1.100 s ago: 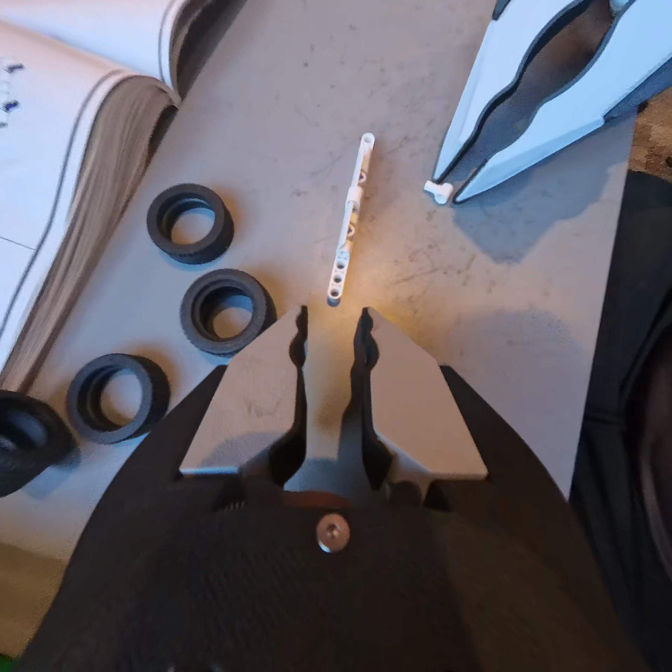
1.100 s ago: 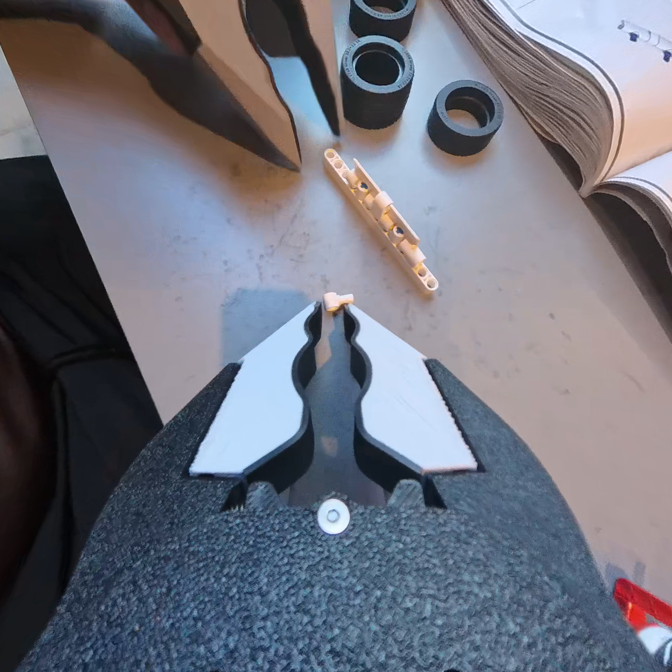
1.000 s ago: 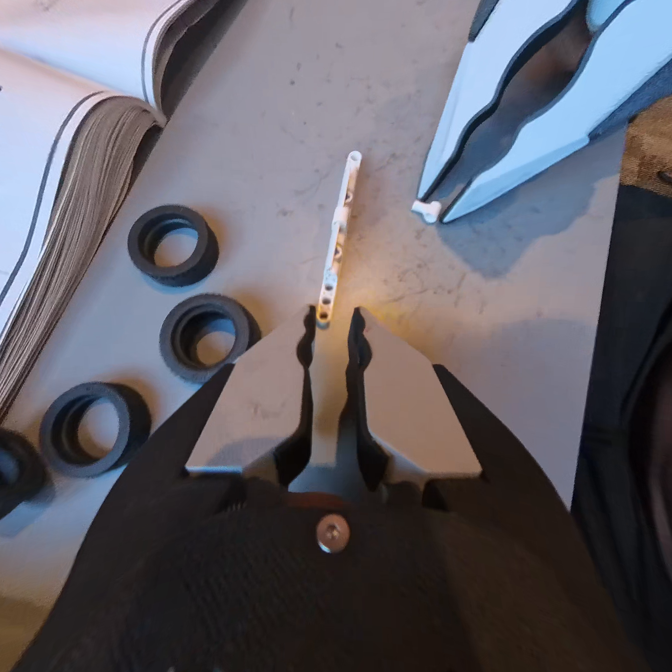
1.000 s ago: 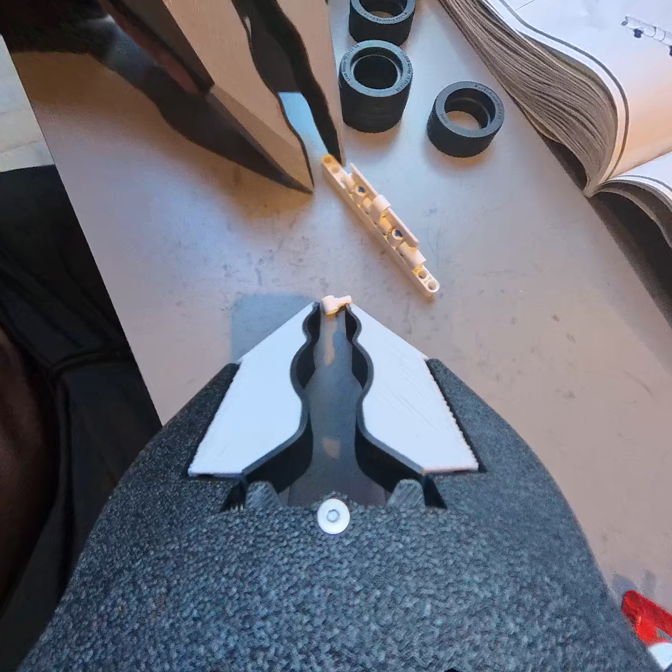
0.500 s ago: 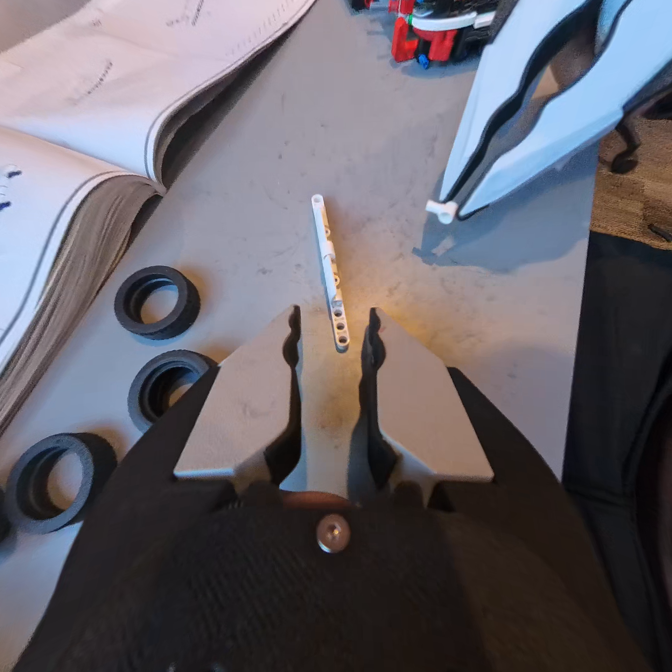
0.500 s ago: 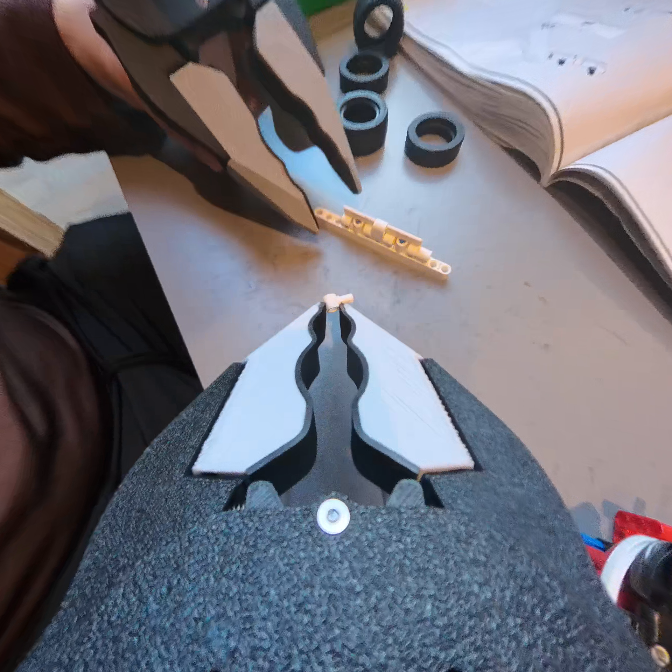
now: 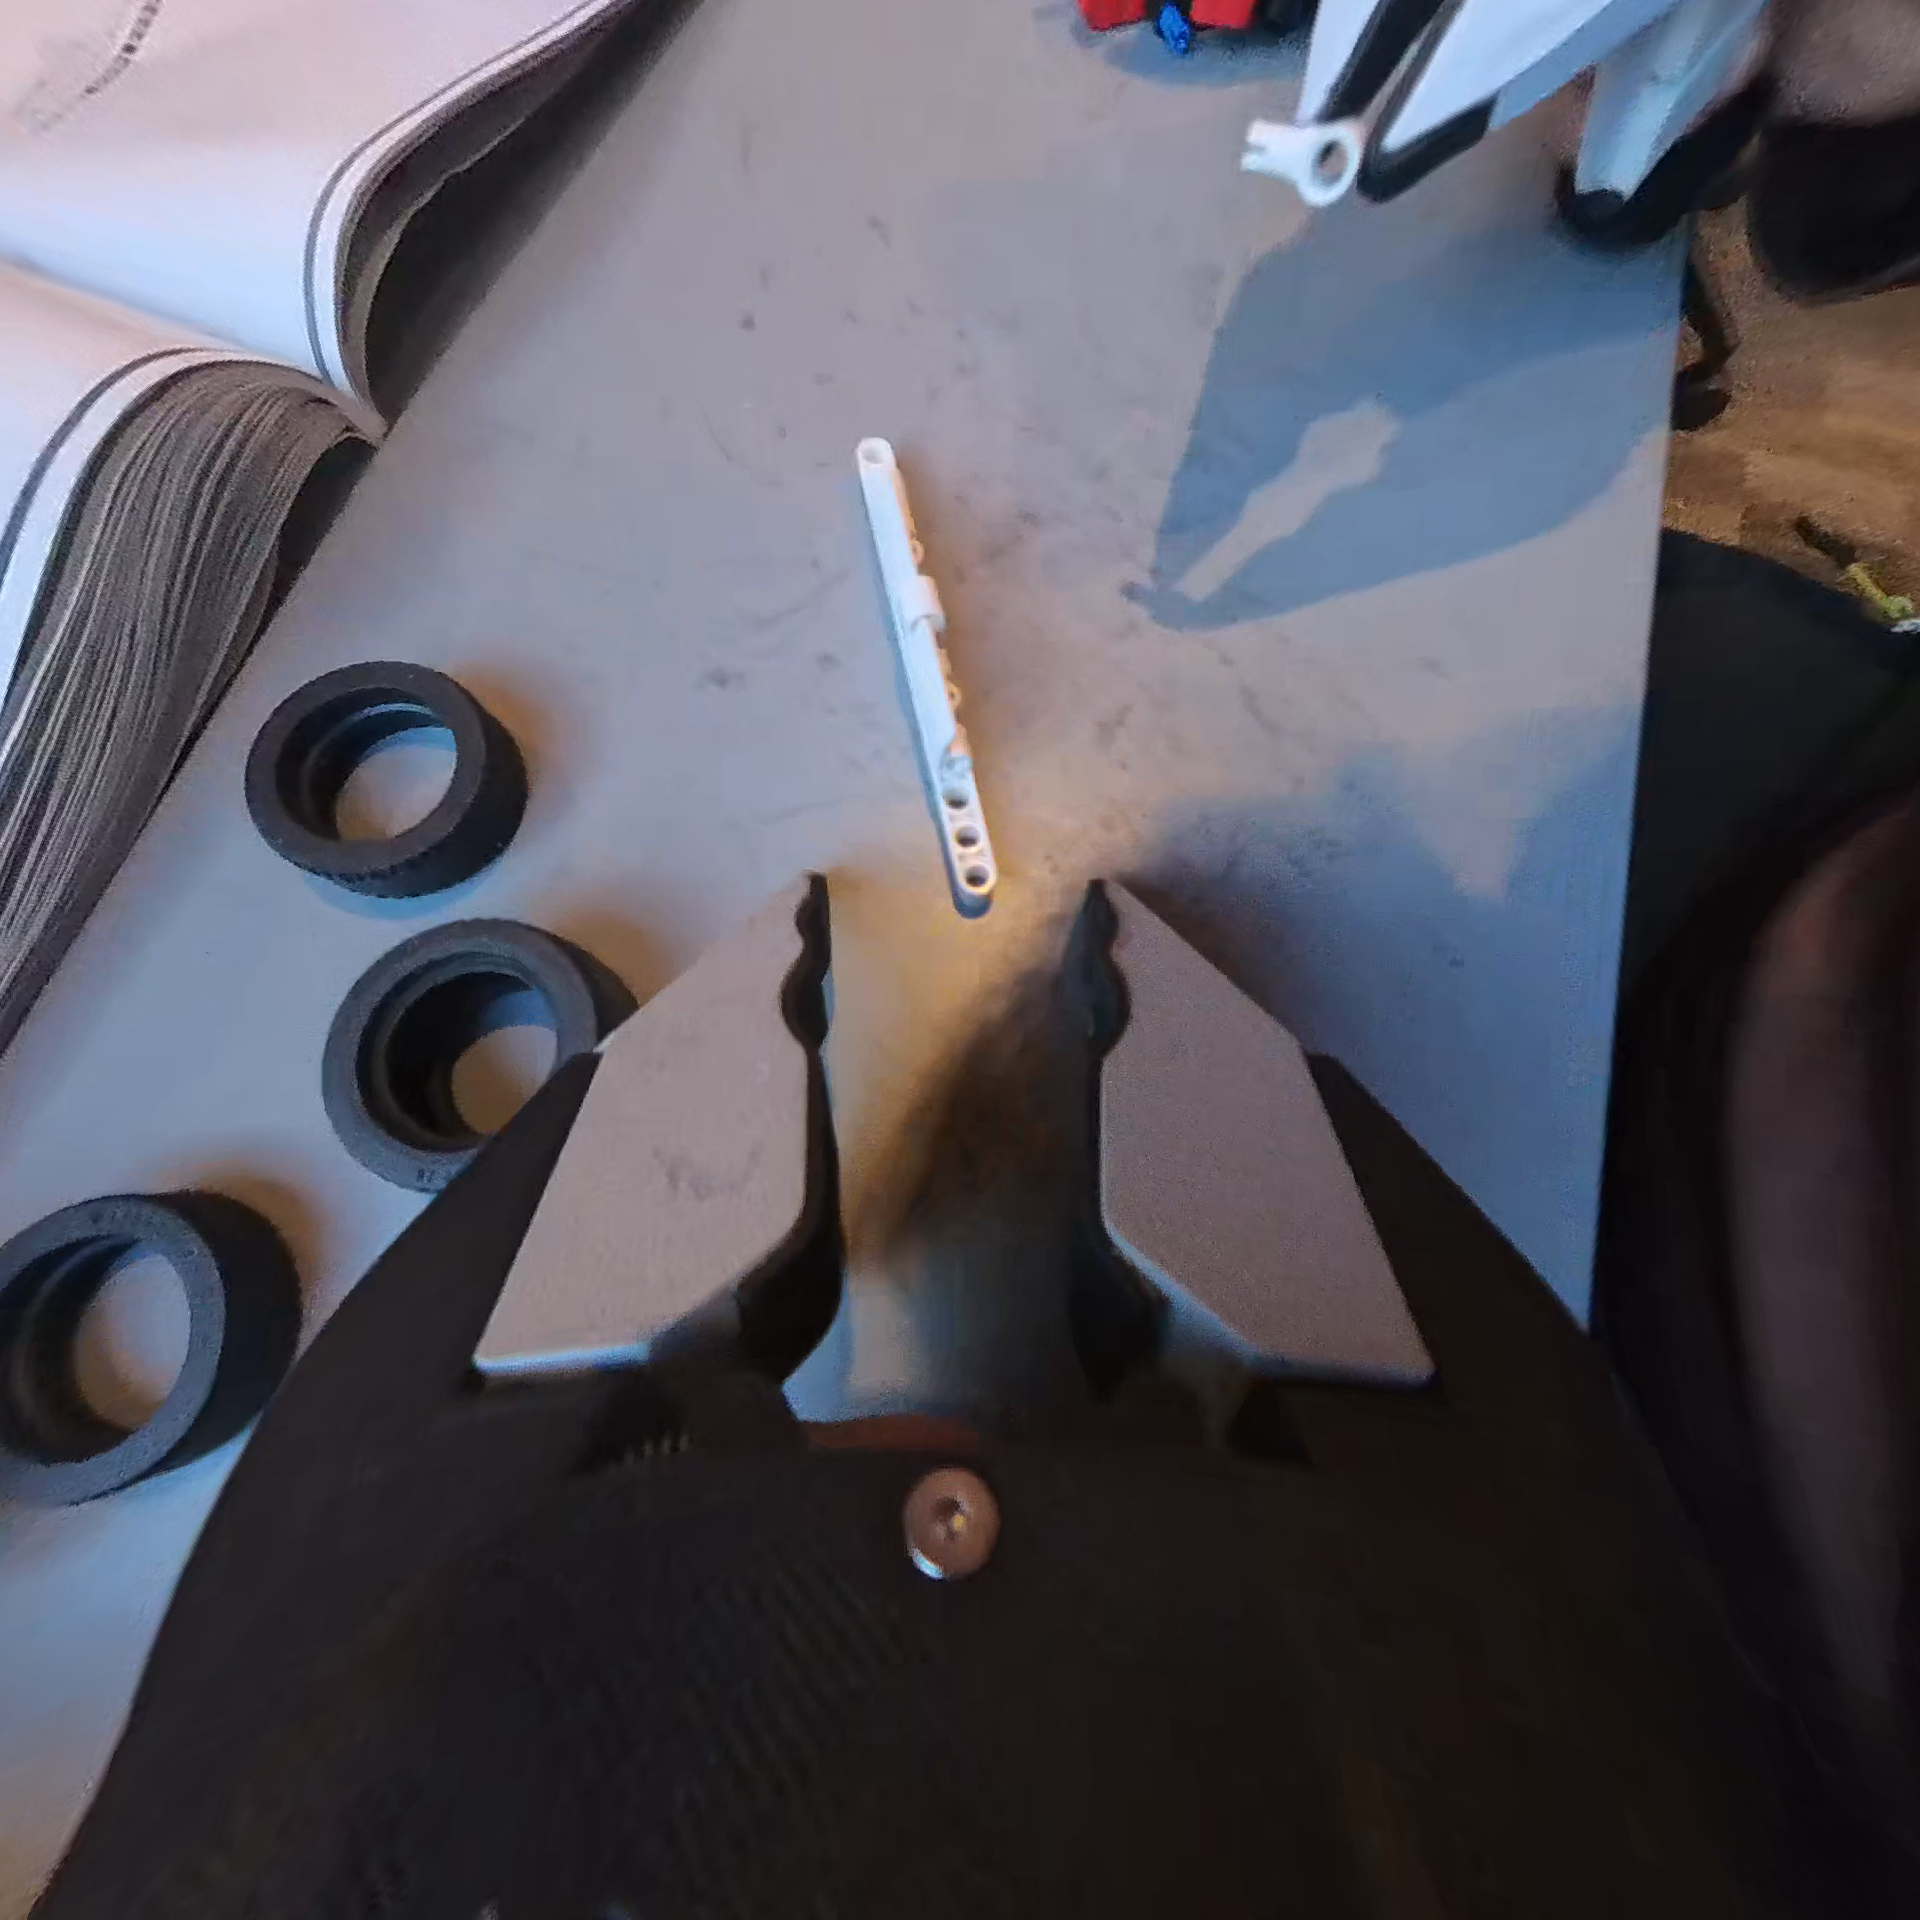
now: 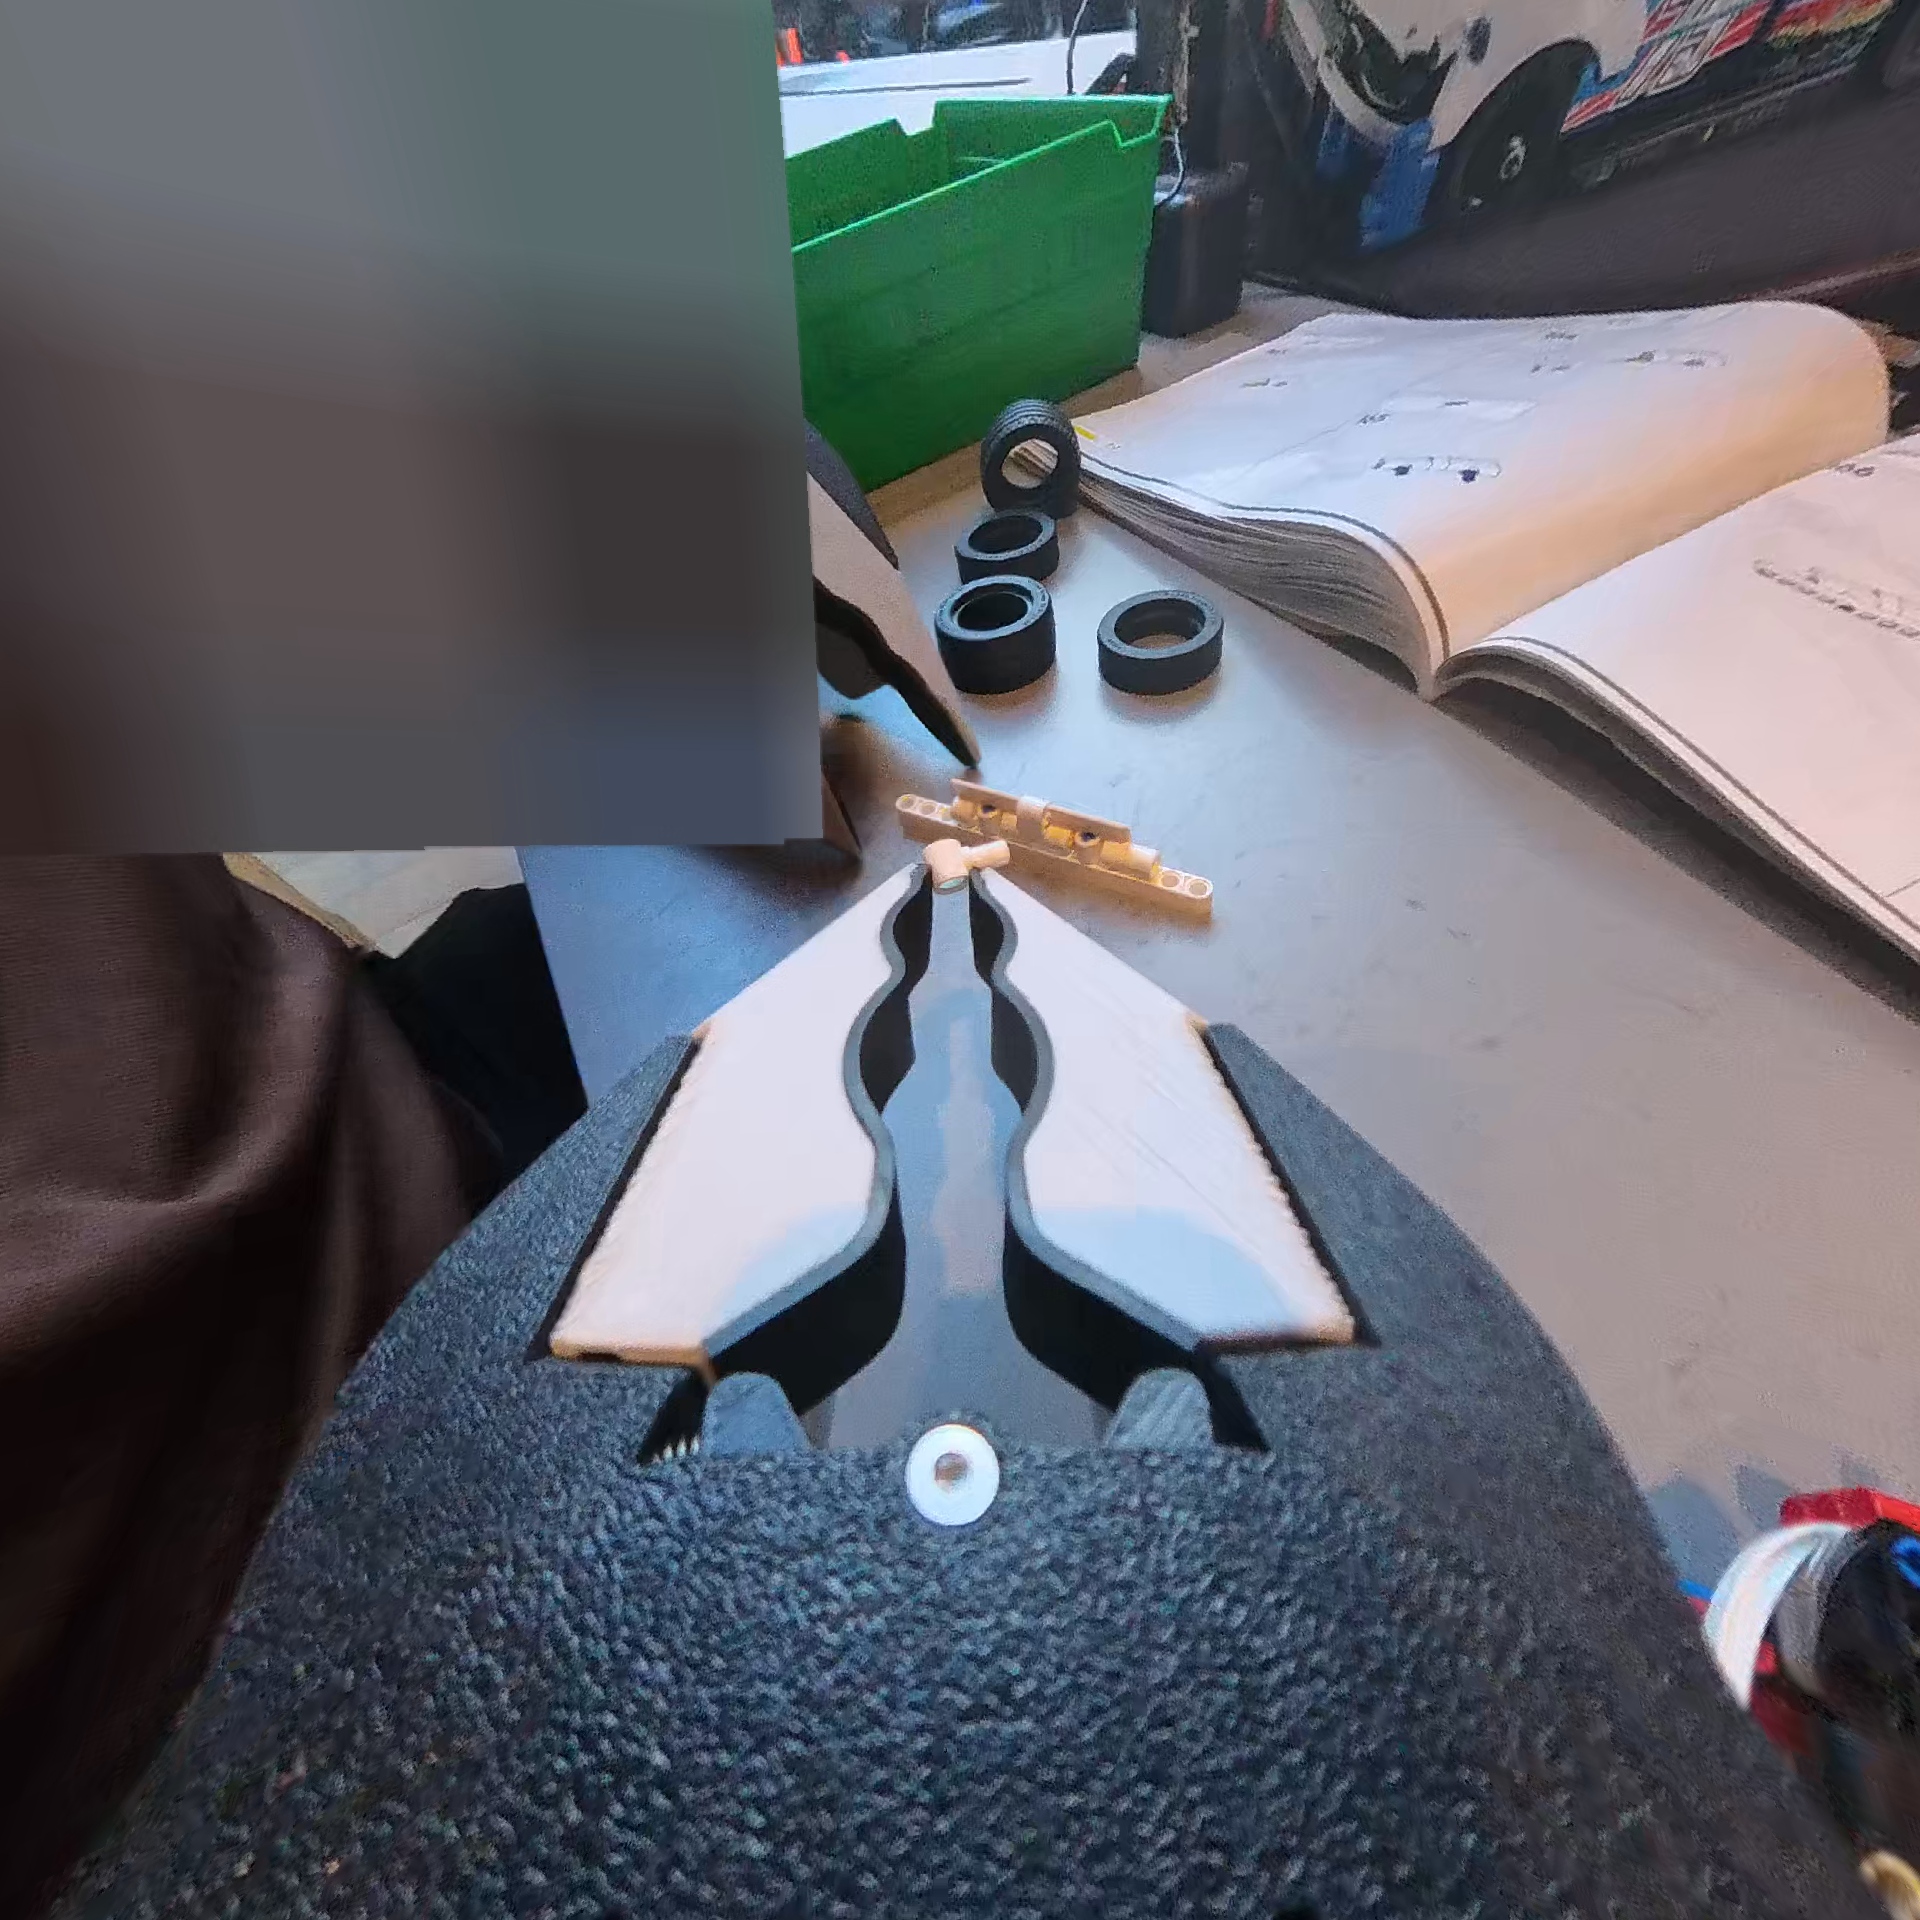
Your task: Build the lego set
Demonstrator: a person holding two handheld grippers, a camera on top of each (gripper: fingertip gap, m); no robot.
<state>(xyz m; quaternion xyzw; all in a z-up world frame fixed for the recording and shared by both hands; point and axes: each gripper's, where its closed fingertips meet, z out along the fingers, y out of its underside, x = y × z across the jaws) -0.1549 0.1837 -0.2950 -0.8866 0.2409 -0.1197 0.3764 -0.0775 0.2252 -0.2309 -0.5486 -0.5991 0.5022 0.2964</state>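
A long white lego beam assembly (image 7: 925,675) lies flat on the grey table (image 7: 644,540); it also shows in the right wrist view (image 8: 1049,847). My left gripper (image 7: 956,894) is open and empty, its tips just short of the beam's near end. My right gripper (image 8: 951,878) is shut on a small white connector piece (image 8: 961,862), held above the table near the beam. That connector piece (image 7: 1304,156) shows at the top right of the left wrist view.
Several black tyres (image 7: 387,792) (image 8: 995,634) lie left of the beam. An open instruction book (image 8: 1538,540) lies beyond them. A green bin (image 8: 966,270) stands at the back. Red lego parts (image 8: 1839,1517) sit near the table's right edge (image 7: 1631,831). About 11 cm separates my left fingertips from my right. Left tips and right tips are each some 20 cm from the open instruction book (image 8: 1538,540).
My left gripper opened wider and pulled back slightly from the beam. My right gripper lifted and tilted up with the connector still in it.
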